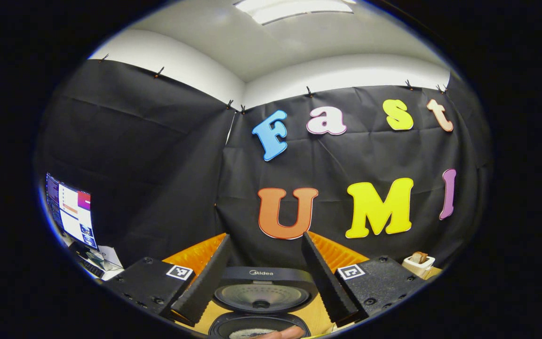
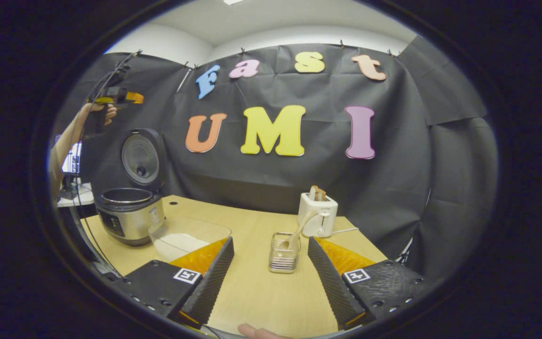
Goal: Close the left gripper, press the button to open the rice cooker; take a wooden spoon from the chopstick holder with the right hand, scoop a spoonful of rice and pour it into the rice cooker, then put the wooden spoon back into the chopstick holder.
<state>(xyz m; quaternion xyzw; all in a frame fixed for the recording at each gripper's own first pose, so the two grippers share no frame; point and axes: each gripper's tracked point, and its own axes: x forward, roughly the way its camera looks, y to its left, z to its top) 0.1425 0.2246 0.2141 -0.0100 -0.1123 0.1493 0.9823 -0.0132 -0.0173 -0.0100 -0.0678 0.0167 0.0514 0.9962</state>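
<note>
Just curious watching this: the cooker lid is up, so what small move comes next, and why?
Probably the right gripper eases forward to the spoon in the holder. Its fingers stand open and empty, the spoon rests in the holder ahead, and the cooker is already open.

Rice cooker (image 2: 130, 221) silver, lid black; wooden spoon (image 2: 298, 230) pale; toaster (image 2: 318, 215) white; table (image 2: 261, 282) light wood.

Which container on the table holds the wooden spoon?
The small clear chopstick holder, between the right gripper's fingers, holds the wooden spoon; the clear rice bowl doesn't.

Both views toward rice cooker (image 1: 259, 296)
</note>
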